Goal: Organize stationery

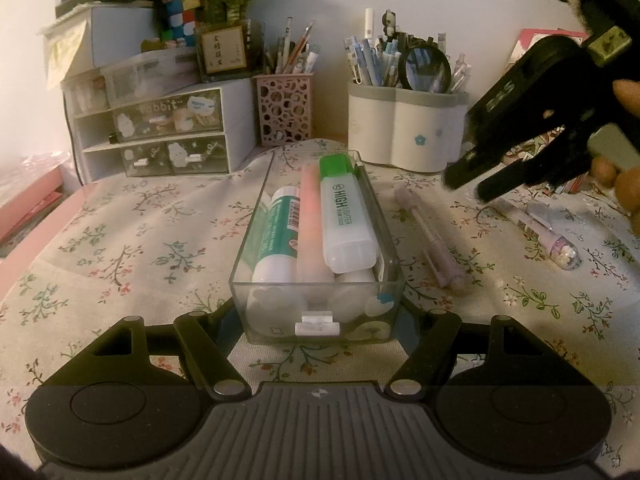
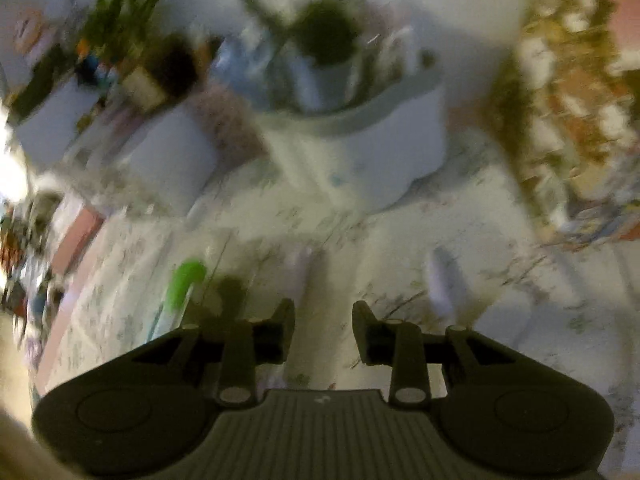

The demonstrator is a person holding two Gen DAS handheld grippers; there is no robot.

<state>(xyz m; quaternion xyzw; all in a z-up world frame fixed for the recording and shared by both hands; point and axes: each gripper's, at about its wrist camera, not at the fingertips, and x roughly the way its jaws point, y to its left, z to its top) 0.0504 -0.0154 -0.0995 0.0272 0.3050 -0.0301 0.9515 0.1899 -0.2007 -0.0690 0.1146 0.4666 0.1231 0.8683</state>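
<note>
Two pens lie loose on the flowery desk (image 1: 140, 220) to the right of the clear drawer (image 1: 316, 264); the pale purple pen (image 1: 428, 240) is just beside the drawer, and the pen with the round clear cap (image 1: 536, 228) is farther right; inside the drawer are a green-capped highlighter (image 1: 344, 216), a pink marker (image 1: 310, 216) and a white and green tube (image 1: 280, 228); the left hand-held gripper (image 1: 320, 316) is clamped on the near end of the drawer, one finger on each side; the right hand-held gripper (image 1: 468, 184) hangs above the pens with its jaws apart and nothing in them.

From the right wrist the picture is very blurry; the right hand-held gripper (image 2: 323, 332) has its jaws apart with nothing in them, and a long pale shape that may be the purple pen lies ahead between them; right of the drawer is where it should go down, I think; line the jaws across the pen's middle, squeeze softly, and keep the drawer held firm.
</note>
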